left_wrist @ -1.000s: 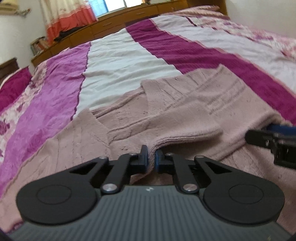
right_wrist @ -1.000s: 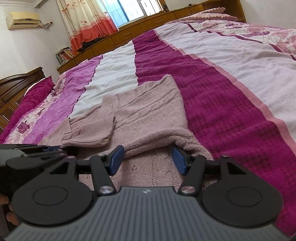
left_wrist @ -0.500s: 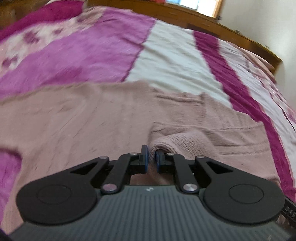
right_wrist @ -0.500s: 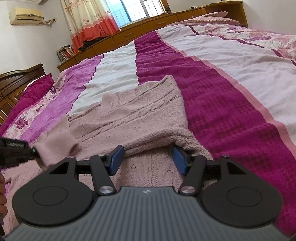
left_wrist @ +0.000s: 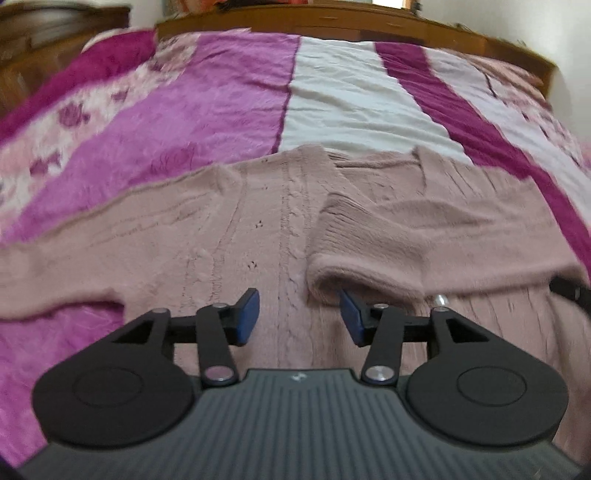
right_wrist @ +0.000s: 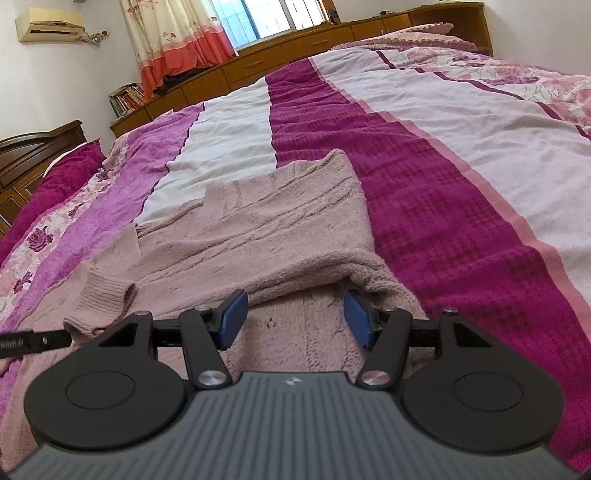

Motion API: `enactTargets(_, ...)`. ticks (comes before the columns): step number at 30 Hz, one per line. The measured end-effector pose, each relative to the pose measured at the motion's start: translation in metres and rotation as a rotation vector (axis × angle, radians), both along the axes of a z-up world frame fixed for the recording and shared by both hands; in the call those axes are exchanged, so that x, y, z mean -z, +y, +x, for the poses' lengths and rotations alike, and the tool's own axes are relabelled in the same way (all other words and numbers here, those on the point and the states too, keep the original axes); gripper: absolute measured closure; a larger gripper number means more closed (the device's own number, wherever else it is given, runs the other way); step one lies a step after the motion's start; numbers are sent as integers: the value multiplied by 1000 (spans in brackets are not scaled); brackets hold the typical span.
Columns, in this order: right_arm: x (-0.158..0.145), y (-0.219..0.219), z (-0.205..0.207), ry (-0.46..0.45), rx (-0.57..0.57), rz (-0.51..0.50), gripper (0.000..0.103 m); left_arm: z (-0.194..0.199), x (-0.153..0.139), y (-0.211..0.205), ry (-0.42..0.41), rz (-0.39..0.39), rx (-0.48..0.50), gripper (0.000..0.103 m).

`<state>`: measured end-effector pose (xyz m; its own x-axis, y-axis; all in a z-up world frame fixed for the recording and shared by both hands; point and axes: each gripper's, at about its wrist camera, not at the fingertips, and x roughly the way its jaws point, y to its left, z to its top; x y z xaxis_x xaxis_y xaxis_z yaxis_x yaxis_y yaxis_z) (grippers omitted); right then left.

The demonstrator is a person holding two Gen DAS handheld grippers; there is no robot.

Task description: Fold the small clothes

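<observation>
A dusty-pink knitted sweater (left_wrist: 258, 229) lies flat on the bed, and it also shows in the right wrist view (right_wrist: 288, 221). One sleeve (left_wrist: 388, 243) is folded across the body, its ribbed cuff (right_wrist: 99, 299) lying near the middle. My left gripper (left_wrist: 299, 317) is open and empty, just in front of the cuff end. My right gripper (right_wrist: 293, 317) is open and empty over the sweater, at the folded sleeve's edge. The left gripper's tip (right_wrist: 33, 341) shows at the left edge of the right wrist view.
The bed has a striped cover (right_wrist: 424, 177) in magenta, white and floral pink. A wooden cabinet run (right_wrist: 295, 55) and curtains (right_wrist: 177, 33) stand behind it. A dark wooden headboard (right_wrist: 33, 155) is at the left.
My left gripper has opened and let go of the sleeve cuff, which now lies across the sweater body. The left gripper has swung left. The right gripper has stayed open in place.
</observation>
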<state>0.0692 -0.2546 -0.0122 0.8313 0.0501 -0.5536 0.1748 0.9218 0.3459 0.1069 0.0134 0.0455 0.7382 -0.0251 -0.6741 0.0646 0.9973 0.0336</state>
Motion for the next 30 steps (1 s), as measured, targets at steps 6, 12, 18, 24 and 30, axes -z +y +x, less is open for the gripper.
enactTargets(6, -7, 3, -6, 7, -9, 24, 37, -7, -7, -18, -41, 81, 93, 52)
enactTargets(12, -16, 8, -15, -9, -20, 29, 37, 2, -1, -33, -35, 159, 188, 52)
enactTargets(18, -22, 13, -19, -34, -34, 12, 37, 2, 7, -47, -83, 299, 291, 52)
enactTargets(24, -10, 9, -16, 0, -11, 23, 37, 10, 18, -54, -77, 346, 341, 52)
enactTargets(30, -4, 6, -15, 1, 0, 22, 37, 12, 21, -54, -102, 327, 362, 88)
